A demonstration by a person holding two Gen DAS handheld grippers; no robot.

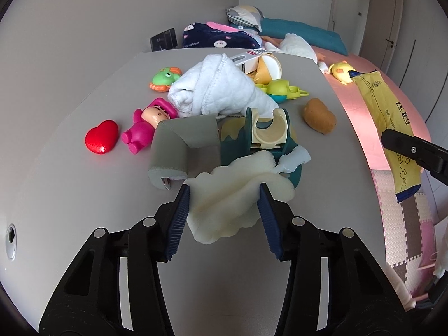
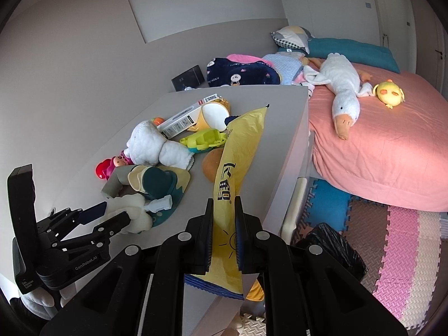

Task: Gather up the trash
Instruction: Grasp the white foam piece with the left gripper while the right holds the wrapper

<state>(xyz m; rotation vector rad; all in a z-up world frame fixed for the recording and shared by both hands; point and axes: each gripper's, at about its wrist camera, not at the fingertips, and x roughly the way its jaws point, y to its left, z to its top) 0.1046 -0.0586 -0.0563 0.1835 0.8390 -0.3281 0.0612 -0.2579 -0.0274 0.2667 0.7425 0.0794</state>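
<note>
My left gripper (image 1: 224, 196) is shut on a crumpled cream foam scrap (image 1: 232, 212) near the front of the grey table (image 1: 70, 196); both blue pads press into its sides and buckle it. From the right wrist view the left gripper (image 2: 114, 212) sits low on the left with the foam scrap (image 2: 126, 204) bunched at its tips. My right gripper (image 2: 223, 204) is shut on a long yellow snack wrapper (image 2: 238, 154), held above the table's right edge. In the left wrist view the wrapper (image 1: 383, 117) hangs at the right, with one right-gripper finger (image 1: 406, 145) showing.
Just behind the foam lie a grey corner guard (image 1: 182, 145) and a teal and cream toy (image 1: 260, 134). Farther back are a white cloth (image 1: 218, 89), pink doll (image 1: 145, 126), red heart (image 1: 101, 136) and brown lump (image 1: 319, 116). A black bin bag (image 2: 333, 246) stands on the floor by the pink bed (image 2: 392, 154).
</note>
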